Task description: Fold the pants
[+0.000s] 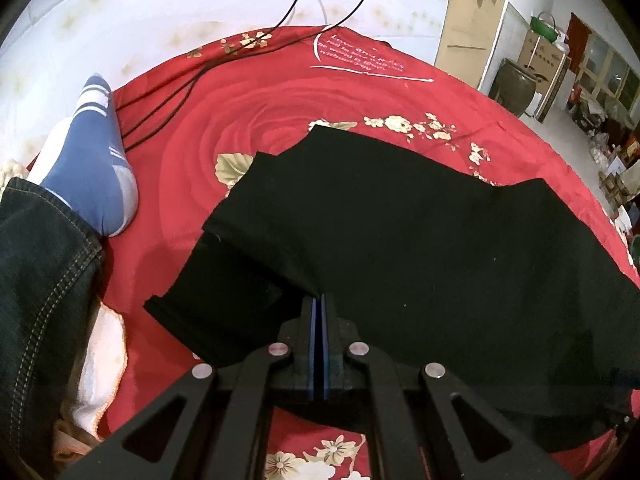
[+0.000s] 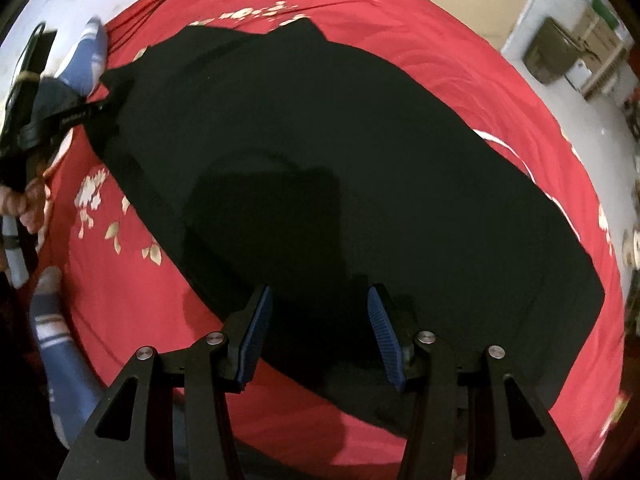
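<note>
Black pants (image 1: 400, 240) lie on red floral bedspread (image 1: 240, 120).

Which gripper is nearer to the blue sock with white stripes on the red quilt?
Left. The left gripper, shut on the black pants' edge, sits beside the blue sock. The right gripper hovers open over the pants' middle, farther from it.

You see the black pants (image 1: 400, 240) lying spread and mostly flat on the red flowered bedspread (image 1: 256, 116), one part doubled over near a corner, the cloth plain, dark and slightly rumpled there.
</note>
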Demonstrator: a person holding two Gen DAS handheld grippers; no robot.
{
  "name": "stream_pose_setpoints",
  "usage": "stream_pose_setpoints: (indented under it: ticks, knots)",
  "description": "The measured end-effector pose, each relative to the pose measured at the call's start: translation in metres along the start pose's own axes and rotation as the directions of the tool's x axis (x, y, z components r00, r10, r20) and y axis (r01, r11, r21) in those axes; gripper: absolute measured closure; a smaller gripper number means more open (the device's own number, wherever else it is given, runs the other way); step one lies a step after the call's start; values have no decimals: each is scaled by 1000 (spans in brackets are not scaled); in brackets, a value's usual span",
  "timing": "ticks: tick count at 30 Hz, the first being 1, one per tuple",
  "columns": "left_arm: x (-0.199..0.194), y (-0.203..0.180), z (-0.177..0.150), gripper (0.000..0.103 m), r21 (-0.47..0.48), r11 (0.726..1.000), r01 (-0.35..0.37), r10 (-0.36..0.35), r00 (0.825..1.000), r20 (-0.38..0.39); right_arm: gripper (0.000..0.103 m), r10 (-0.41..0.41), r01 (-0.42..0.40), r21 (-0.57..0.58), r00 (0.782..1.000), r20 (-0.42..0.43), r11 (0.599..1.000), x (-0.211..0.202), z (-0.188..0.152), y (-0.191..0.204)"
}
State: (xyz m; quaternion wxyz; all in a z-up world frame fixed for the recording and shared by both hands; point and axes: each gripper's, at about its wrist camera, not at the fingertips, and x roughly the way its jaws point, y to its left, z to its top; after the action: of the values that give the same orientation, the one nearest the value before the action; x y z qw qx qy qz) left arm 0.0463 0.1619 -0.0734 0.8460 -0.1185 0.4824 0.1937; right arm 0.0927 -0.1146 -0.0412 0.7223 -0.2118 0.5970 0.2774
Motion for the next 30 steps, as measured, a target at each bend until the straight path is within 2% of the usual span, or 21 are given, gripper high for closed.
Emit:
stream_pose_setpoints:
  ticks: [11, 13, 14, 15, 16, 22, 23, 25, 28, 30]
  knots:
    - [6, 3, 0, 99, -8, 1000, 15, -15, 1000, -26, 54, -13, 4, -153, 999, -52, 988, 25, 4, 9]
    - [6, 3, 0, 99, -12, 1000, 18, -18, 1000, -25, 65, -3, -4, -172, 999, -44, 985, 25, 3, 10]
    - [6, 3, 1, 99, -14, 1000, 19, -19, 1000, -24, 79, 6, -13, -188, 999, -38, 982, 23, 3, 10]
    - [6, 4, 1, 99, -18, 1000, 19, -20, 1000, -23, 97, 10, -16, -192, 999, -32, 981, 22, 3, 10]
    - [4, 5, 1, 99, -24, 999, 21, -22, 1000, -21, 103, 25, -31, -192, 999, -32, 981, 20, 2, 10]
    - [-13, 15, 4, 100, -58, 998, 10, -9, 1000, 19, 103, 97, -98, -202, 995, -16, 974, -6, -6, 13]
    - [-16, 19, 5, 102, -69, 998, 2, -1, 1000, 23, 103, 110, -111, -206, 994, -17, 972, -9, -10, 15]
    - [-16, 27, 2, 102, -80, 995, -61, 63, 998, 26, 103, 122, -128, -221, 992, -39, 967, -9, -16, 18]
    - [-3, 46, -3, 102, -161, 987, -31, 27, 999, -29, 103, 102, -122, -225, 990, -97, 967, 10, -20, 20]
    - [-2, 56, -6, 102, -216, 976, 2, -8, 1000, -28, 103, 76, -96, -216, 992, -100, 972, 11, -15, 18]
